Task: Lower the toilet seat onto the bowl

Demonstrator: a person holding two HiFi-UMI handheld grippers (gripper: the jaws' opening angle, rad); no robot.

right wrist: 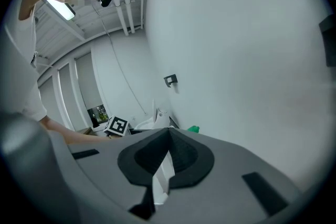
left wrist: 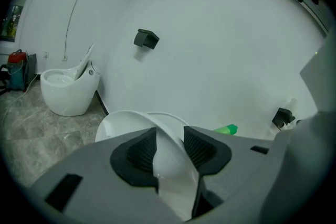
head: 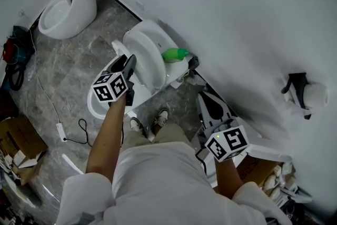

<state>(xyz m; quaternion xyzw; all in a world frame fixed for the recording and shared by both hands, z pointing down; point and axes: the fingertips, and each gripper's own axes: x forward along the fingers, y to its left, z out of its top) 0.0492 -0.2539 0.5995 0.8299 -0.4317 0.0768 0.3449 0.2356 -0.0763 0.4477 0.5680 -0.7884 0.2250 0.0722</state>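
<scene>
A white toilet stands against the wall, its seat (head: 143,56) raised upright above the bowl (head: 99,107). My left gripper (head: 130,62) reaches in from the left and is shut on the seat's near edge. In the left gripper view the seat (left wrist: 170,165) runs between the two black pads (left wrist: 140,152), which press on either side of it, and a second thin white arc, the lid (left wrist: 157,115), shows just behind. My right gripper (head: 206,98) hangs shut to the right of the toilet, near the wall, and holds nothing; its tips (right wrist: 168,132) meet.
A green bottle (head: 175,54) lies on the toilet's back ledge by the wall. A second white toilet (head: 68,5) stands at the far left. Cables (head: 79,129) and a cardboard box (head: 18,139) lie on the marble floor. The person's shoes (head: 160,118) are just in front of the bowl.
</scene>
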